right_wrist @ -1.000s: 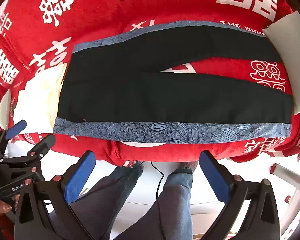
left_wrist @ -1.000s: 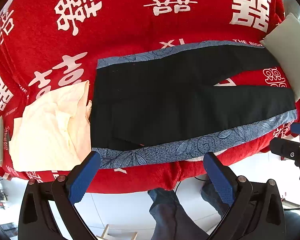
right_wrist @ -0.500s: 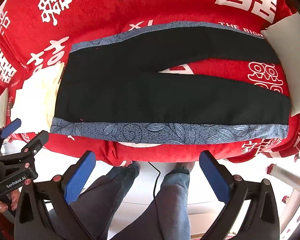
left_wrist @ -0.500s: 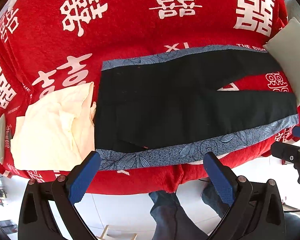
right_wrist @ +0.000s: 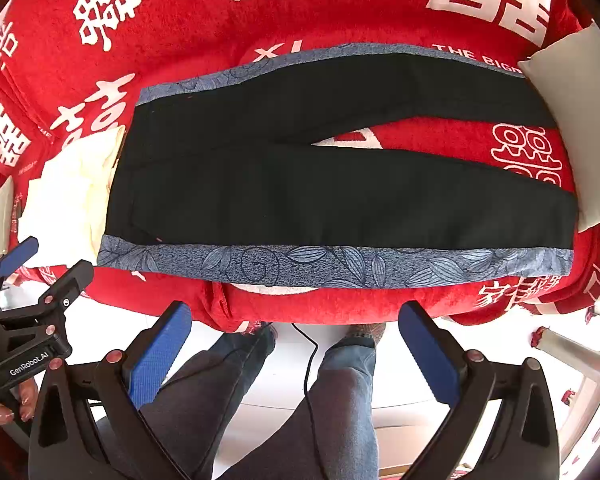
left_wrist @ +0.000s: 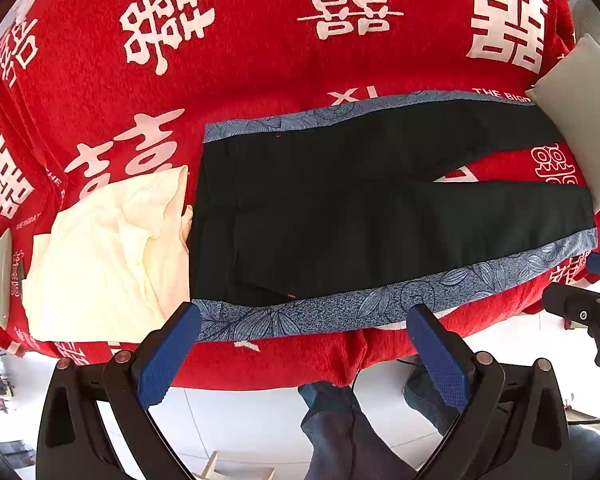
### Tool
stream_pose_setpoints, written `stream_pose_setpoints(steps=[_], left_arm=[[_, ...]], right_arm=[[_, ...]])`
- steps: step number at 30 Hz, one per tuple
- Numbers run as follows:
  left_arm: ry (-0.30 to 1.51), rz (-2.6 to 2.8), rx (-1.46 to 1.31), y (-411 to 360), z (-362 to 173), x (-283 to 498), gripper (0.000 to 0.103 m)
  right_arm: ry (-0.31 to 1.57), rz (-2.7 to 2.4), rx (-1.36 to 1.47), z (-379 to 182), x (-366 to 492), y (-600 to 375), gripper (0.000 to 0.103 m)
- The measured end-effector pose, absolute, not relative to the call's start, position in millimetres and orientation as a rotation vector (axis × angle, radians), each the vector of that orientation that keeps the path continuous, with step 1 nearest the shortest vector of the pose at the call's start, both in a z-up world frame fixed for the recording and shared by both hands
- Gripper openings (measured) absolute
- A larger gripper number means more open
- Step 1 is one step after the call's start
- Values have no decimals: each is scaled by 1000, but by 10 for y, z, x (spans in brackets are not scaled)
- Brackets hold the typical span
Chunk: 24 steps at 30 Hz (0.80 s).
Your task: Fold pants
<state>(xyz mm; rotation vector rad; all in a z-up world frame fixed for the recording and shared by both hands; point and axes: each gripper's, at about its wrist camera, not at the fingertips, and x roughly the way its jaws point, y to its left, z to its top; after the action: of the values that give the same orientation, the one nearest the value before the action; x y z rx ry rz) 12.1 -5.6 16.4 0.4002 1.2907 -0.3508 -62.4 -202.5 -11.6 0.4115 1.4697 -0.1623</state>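
Note:
Black pants (left_wrist: pixel 340 208) with blue patterned side bands lie flat on the red cloth, waist to the left, legs spread in a narrow V to the right; they show in the right wrist view (right_wrist: pixel 300 184) too. My left gripper (left_wrist: pixel 304 324) is open and empty, hovering over the near blue band at the waist end. My right gripper (right_wrist: pixel 296 320) is open and empty, just off the table's near edge below the near leg. The left gripper also shows in the right wrist view (right_wrist: pixel 32 272) at the far left.
A cream garment (left_wrist: pixel 108 248) lies left of the waist, touching it. A white pillow (left_wrist: pixel 580 120) sits at the leg ends on the right. The red cloth (left_wrist: pixel 220 60) with white characters covers the table. The person's legs (right_wrist: pixel 284 400) stand below the near edge.
Both grippers have crept slightly forward toward the pants; the pants sit a little lower in the left view. Nothing was grasped and the pants have not moved.

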Motion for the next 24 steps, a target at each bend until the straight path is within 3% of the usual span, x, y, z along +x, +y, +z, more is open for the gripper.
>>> stream_pose_setpoints(steps=[24], left_arm=[[1297,-348,404,-61,162,74,103]], right_arm=[[1469,-166,417,-119,-672,-2039,103]])
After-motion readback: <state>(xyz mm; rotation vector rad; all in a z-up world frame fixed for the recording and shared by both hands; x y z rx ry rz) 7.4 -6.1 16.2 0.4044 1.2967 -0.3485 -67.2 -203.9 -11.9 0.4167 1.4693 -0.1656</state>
